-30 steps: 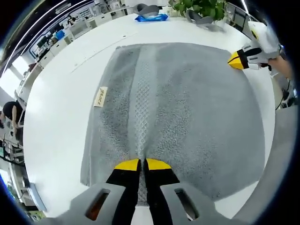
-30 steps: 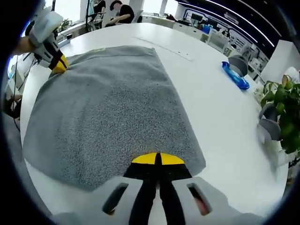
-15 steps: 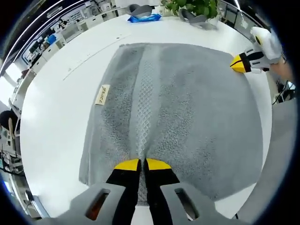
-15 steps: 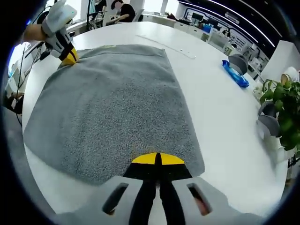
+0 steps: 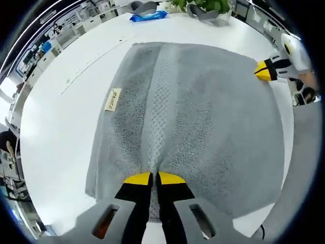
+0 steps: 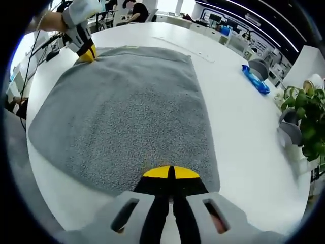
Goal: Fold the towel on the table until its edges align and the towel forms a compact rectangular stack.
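My white table (image 5: 61, 117) carries the grey towel (image 5: 193, 112), spread flat across its middle. In my left gripper view, a blue packet (image 5: 148, 16) lies on the tabletop at 12 o'clock, well apart from the towel, with a potted plant (image 5: 203, 6) near it.

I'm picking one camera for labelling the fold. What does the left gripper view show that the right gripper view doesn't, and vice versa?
Left gripper view alone: the small cream label at one towel edge and the lighter woven band along the towel.

Right gripper view alone: people seated at desks beyond the table.

Both: the grey terry towel lying flat on the white table, the blue packet, the green potted plant, and each gripper, left and right, shut on a towel edge.
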Demonstrator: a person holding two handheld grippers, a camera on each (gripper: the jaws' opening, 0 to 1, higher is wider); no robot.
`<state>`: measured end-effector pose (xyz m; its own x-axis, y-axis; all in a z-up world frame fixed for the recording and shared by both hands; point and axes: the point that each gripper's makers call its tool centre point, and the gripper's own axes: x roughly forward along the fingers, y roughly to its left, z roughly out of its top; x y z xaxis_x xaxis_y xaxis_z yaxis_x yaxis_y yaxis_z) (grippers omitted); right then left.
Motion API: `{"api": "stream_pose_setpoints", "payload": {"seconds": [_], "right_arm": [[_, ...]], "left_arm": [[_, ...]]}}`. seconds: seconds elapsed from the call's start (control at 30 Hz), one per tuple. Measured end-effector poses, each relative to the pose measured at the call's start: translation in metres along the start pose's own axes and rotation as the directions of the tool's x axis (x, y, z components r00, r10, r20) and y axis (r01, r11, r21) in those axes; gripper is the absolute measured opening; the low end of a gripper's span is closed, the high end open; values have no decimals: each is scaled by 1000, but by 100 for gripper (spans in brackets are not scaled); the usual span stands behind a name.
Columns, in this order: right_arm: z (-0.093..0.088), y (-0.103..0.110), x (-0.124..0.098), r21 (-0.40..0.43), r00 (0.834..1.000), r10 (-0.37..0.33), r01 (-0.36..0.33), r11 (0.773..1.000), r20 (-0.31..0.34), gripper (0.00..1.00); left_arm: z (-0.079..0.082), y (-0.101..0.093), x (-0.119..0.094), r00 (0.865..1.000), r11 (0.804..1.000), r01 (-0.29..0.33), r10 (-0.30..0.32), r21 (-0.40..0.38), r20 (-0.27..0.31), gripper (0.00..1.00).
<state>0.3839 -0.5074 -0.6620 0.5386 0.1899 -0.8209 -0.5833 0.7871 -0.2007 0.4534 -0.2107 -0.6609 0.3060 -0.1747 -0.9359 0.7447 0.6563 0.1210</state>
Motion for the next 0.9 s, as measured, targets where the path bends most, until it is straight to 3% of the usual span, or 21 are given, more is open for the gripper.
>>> {"api": "stream_pose_setpoints", "payload": {"seconds": [0.3, 0.6, 0.9], "right_arm": [[-6, 9, -5, -16, 1000, 14, -14, 1000, -8, 0], [-10, 18, -10, 3, 1000, 26, -26, 1000, -3, 0], [-16, 32, -18, 38, 999, 35, -36, 999, 8, 0]], "left_arm": [[11, 12, 5, 999, 998, -23, 24, 61, -23, 4], [19, 20, 9, 1000, 1000, -7, 6, 11, 11, 4], [28, 25, 12, 1000, 999, -8, 7, 41, 17, 4]]}}
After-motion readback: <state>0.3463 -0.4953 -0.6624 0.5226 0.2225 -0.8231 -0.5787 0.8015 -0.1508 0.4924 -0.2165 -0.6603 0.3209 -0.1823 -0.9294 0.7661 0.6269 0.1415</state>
